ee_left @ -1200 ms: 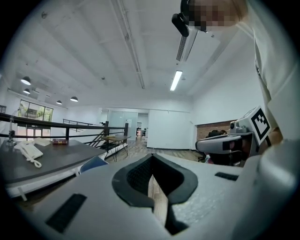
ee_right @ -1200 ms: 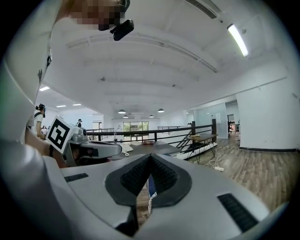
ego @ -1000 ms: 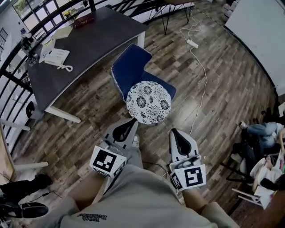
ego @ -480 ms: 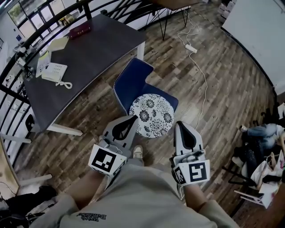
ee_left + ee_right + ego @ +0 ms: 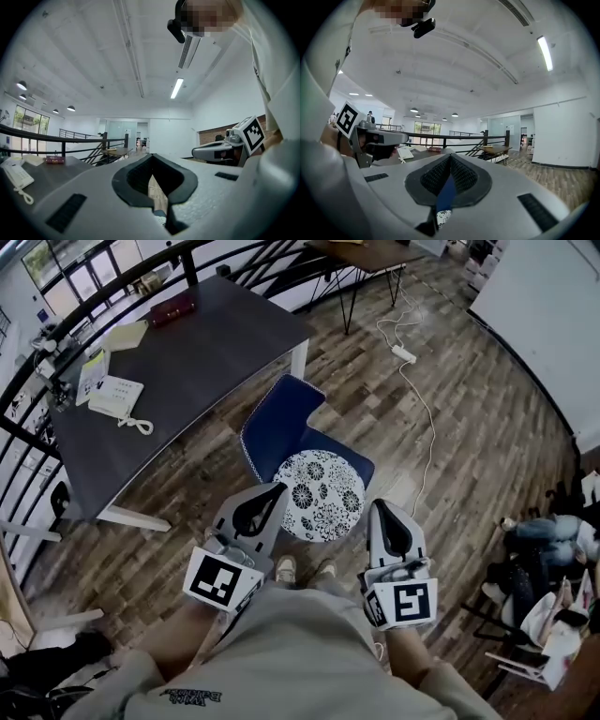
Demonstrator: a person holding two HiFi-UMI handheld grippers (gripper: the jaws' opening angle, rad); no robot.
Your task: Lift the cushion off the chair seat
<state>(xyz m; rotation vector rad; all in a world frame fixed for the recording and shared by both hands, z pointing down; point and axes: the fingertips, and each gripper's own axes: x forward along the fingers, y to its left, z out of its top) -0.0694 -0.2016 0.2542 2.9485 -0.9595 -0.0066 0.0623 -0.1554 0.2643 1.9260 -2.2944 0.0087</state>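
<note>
Wood-plank floor (image 5: 469, 427), blue fabric chair (image 5: 277, 418); round black-and-white floral cushion (image 5: 323, 495) lies on its seat. My left hand-held gripper (image 5: 278, 488) at cushion's 9 o'clock, right hand-held gripper (image 5: 380, 505) at 3 o'clock, both with jaws together, empty.

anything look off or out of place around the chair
Nothing spilled or broken. The round floral cushion lies flat on the blue chair. One oddity: a white cable from the power strip trails loose across the floor beside the chair.

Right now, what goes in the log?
left gripper: shut, empty | right gripper: shut, empty | round flowered cushion: on blue chair, not lifted
</note>
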